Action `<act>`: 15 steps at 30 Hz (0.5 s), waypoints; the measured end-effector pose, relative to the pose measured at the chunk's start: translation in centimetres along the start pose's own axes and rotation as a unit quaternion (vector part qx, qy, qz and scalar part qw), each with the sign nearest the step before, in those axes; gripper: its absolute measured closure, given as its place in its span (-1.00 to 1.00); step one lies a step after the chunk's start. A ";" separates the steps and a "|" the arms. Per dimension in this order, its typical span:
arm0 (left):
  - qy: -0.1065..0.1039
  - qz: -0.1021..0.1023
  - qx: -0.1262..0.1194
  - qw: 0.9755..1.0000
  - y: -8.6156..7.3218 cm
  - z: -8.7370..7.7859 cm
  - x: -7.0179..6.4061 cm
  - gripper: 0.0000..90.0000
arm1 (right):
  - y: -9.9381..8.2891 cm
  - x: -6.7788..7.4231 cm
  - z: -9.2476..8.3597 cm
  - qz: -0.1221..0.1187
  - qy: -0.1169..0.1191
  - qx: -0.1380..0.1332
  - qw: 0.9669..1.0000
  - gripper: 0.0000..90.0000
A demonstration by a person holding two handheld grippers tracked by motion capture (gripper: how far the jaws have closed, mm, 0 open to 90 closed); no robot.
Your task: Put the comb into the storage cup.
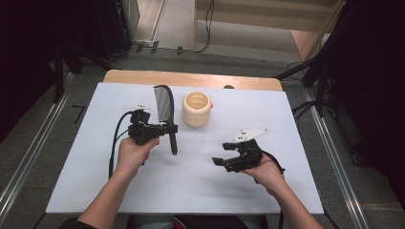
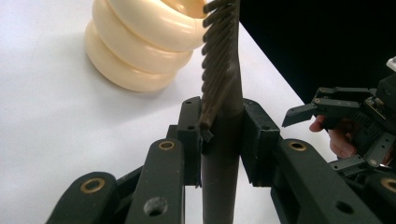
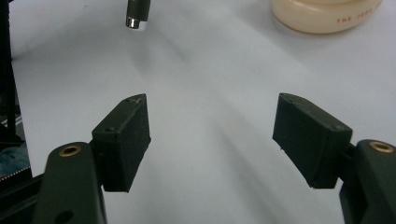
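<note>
a white desk (image 1: 191, 181) carries the work, with grey floor, rails and dark stands around it and a wooden strip along its far edge. the left gripper (image 1: 165, 129) has its jaws pinching a dark comb (image 1: 163, 102) at the neck where teeth meet handle; the toothed part runs on past the jaws toward the far edge, the handle back toward the near side, clear of the surface. just beside the comb's teeth stands a cream ribbed cup (image 1: 196, 109). the right gripper (image 1: 223, 155) hangs with jaws spread and nothing between them, bare desk ahead, the cup well beyond them. open white surface lies between the two grippers and along the near edge.
</note>
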State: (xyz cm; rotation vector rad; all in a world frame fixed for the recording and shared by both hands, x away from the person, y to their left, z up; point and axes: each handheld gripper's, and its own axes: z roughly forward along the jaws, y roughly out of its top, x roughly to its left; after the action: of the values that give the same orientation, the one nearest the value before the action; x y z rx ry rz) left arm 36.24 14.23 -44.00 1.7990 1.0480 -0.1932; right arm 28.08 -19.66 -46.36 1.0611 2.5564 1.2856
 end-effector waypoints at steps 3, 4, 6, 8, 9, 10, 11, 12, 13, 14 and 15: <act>0.000 -0.001 -0.002 1.000 0.0 0.0 0.0 0.61 | -0.5 -0.1 -0.4 0.006 -0.003 0.000 1.000 -0.43; 0.000 -0.001 -0.001 1.000 0.0 0.0 -0.1 0.61 | -0.6 -0.2 -0.5 0.006 -0.003 -0.001 1.000 -0.43; -0.002 -0.001 -0.001 1.000 0.0 0.0 0.0 0.61 | -0.9 -0.1 -0.8 0.011 -0.003 0.001 1.000 -0.43; -0.003 0.000 0.000 1.000 0.0 0.0 0.0 0.61 | -1.2 -0.1 -1.0 0.011 -0.004 0.005 1.000 -0.43; -0.003 0.000 0.000 1.000 0.0 0.0 0.0 0.61 | -1.4 -0.1 -1.1 0.010 -0.005 0.005 1.000 -0.43; -0.003 -0.001 -0.001 1.000 0.0 0.0 0.0 0.61 | -1.5 -0.1 -1.2 0.011 -0.004 0.005 1.000 -0.43; -0.004 0.000 -0.001 1.000 0.1 0.0 0.0 0.61 | -1.7 -0.1 -1.3 0.011 -0.005 0.006 1.000 -0.43; -0.003 0.002 0.000 1.000 0.1 -0.1 0.1 0.61 | -1.9 -0.1 -1.4 0.013 -0.006 0.007 1.000 -0.43; -0.003 0.002 -0.001 1.000 0.1 0.0 0.0 0.61 | -2.0 -0.1 -1.6 0.016 -0.006 0.007 1.000 -0.43; -0.004 0.002 -0.003 1.000 0.2 0.0 0.0 0.61 | -2.2 -0.2 -1.7 0.019 -0.005 0.005 1.000 -0.43; -0.003 0.004 -0.003 1.000 0.2 0.0 0.0 0.61 | -2.4 -0.3 -1.9 0.022 -0.006 0.002 1.000 -0.43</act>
State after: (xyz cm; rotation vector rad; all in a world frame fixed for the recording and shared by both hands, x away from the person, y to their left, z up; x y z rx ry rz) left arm 36.39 14.25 -43.85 1.7958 1.0374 -0.1904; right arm 26.26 -22.05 -47.01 1.1294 2.5417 1.2818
